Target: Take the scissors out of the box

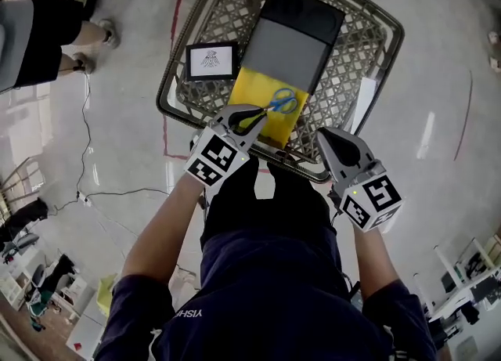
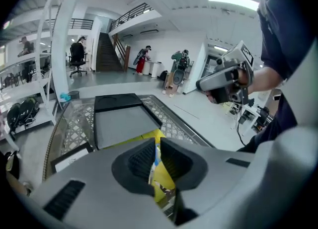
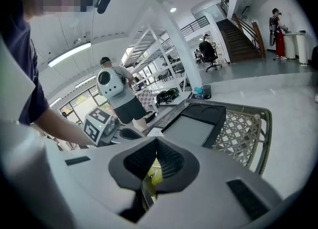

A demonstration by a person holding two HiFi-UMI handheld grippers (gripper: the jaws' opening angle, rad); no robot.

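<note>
1. The blue-handled scissors (image 1: 280, 102) lie on a yellow box (image 1: 270, 126) at the near end of the wire basket (image 1: 362, 70).
2. The left hand-held gripper (image 1: 252, 119) hangs over the basket's near rim, with its tips at the scissors' blades. I cannot tell whether they touch. Its jaws are narrow, almost together, with nothing pinched.
3. The right hand-held gripper (image 1: 329, 140) is at the basket's near-right rim, with its jaws together and empty.
4. A grey-and-black case (image 1: 293, 46) fills the basket's middle, and a framed picture (image 1: 211, 60) stands at its left.

shirt (image 1: 266, 293): "yish", rest cut off; framed card (image 1: 211, 61) print unreadable.
</note>
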